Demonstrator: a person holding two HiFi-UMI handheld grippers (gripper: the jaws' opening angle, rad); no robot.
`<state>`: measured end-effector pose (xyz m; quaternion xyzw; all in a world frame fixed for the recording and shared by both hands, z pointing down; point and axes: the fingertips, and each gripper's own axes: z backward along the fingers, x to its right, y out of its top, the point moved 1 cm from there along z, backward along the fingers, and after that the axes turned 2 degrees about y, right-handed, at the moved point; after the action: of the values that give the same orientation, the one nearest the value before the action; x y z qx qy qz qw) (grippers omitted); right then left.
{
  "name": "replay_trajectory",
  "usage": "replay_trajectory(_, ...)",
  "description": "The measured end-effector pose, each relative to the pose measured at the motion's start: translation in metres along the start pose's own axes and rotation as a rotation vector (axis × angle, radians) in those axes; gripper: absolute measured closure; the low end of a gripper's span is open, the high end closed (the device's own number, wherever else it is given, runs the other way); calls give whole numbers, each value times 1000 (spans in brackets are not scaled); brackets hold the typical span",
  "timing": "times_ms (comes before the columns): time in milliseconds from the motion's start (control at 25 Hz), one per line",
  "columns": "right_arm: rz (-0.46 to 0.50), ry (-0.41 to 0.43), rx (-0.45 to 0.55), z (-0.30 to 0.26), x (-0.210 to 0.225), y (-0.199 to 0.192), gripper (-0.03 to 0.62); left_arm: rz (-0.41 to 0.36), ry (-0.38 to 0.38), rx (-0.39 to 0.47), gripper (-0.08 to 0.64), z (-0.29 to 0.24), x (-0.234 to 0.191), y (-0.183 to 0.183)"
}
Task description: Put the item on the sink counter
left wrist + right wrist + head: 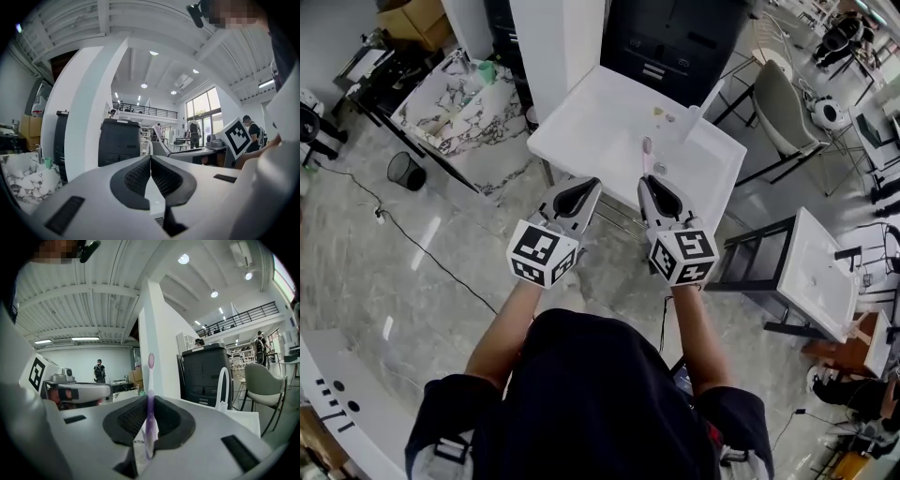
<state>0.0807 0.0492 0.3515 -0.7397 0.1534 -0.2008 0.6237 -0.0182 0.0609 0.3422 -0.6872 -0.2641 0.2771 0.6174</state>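
A thin purple toothbrush (pixel 150 380) stands upright between the pads of my right gripper (pixel 150 401), which is shut on it. In the head view the toothbrush (pixel 646 155) sticks out ahead of the right gripper (pixel 649 182), over the near edge of the white sink counter (pixel 581 112). My left gripper (pixel 592 184) is held beside it, just short of that edge. Its jaws are shut with nothing between them, as the left gripper (pixel 150 161) view also shows. A white faucet (pixel 698 114) rises at the counter's far right.
A marble-topped table (pixel 459 103) and a black bin (pixel 406 171) stand to the left. A white pillar (pixel 558 37) and a black cabinet (pixel 675 37) lie behind the counter. A grey chair (pixel 783 94) and a black-framed white table (pixel 820 267) are at right.
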Motion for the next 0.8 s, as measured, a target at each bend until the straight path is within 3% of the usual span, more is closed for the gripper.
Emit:
replay_trajectory(280,-8,-30,0,-39,5,13,531,19,-17,16,546,-12,-45,12)
replay_trajectory(800,-11,-67,-28,-99,11,12,531,66,-46,9,546,-35,-105,3)
